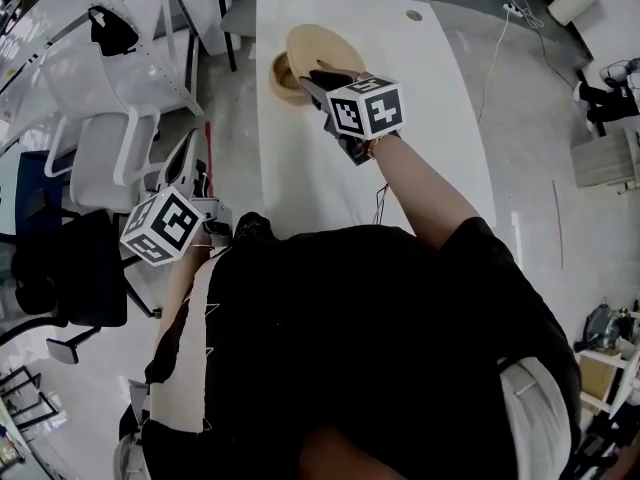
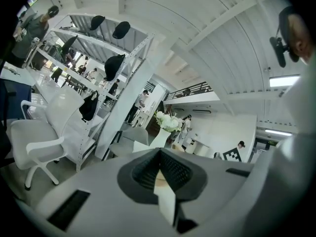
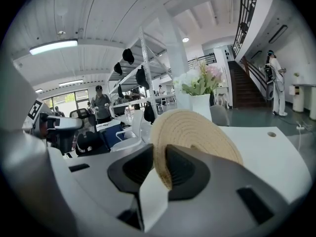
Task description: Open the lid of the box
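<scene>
**Lid lifted, held by its rim above the box**
Left hand-held gripper (image 2: 160, 169), near the body, is pressed together and empty. Right hand-held gripper (image 3: 159, 154) pinches the woven lid (image 3: 197, 132), tilted over the box (image 1: 281, 80) at the worktop (image 1: 420, 118) edge. The thin rim grip may slip and the lid knock the box off; bare worktop lies rightward.

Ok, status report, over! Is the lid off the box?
Right gripper shut on woven lid's rim. Lid raised and tilted, woven box open beneath. Left gripper shut, empty, beside the table. Nothing blocking.
</scene>
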`<state>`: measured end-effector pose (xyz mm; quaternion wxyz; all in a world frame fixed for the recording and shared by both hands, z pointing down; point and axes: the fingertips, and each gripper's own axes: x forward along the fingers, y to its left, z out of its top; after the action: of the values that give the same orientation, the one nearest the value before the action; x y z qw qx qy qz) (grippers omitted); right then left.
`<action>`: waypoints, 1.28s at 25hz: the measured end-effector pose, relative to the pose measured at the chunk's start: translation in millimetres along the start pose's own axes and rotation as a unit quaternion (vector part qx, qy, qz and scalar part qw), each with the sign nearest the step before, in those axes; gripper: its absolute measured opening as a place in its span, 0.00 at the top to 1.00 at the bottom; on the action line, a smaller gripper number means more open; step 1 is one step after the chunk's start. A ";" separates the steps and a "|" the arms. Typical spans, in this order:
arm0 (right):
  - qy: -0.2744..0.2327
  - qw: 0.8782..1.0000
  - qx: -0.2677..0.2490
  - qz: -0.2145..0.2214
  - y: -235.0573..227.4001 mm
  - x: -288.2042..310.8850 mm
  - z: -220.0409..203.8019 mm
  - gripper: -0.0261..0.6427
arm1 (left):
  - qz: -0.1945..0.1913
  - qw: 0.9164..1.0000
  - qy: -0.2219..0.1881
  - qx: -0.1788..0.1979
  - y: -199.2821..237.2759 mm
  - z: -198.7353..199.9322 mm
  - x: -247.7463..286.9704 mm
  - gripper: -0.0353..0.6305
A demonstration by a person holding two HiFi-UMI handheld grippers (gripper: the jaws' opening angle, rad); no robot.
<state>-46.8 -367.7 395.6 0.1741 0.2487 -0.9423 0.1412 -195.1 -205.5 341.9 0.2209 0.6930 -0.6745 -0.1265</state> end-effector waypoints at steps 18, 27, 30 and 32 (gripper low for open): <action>-0.059 0.998 0.037 0.000 -9.2 -31.8 22.6 0.84 | -0.016 1.000 0.007 0.010 -13.4 1.2 13.0 0.93; -0.079 0.996 0.053 -0.004 -15.5 -44.3 28.1 0.84 | -0.022 1.000 0.002 0.013 -18.1 6.9 14.7 0.93; -0.088 0.994 0.068 -0.006 -19.9 -48.5 30.2 0.84 | -0.024 1.000 0.005 0.013 -19.3 4.5 15.6 0.93; -0.093 0.993 0.076 -0.009 -23.2 -50.7 31.2 0.84 | -0.025 1.000 0.009 0.011 -20.2 1.2 16.8 0.93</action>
<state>-1.5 -376.9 351.5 0.0678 0.2817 -0.9386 0.1873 -176.9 -222.5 333.3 0.2156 0.7131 -0.6565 -0.1182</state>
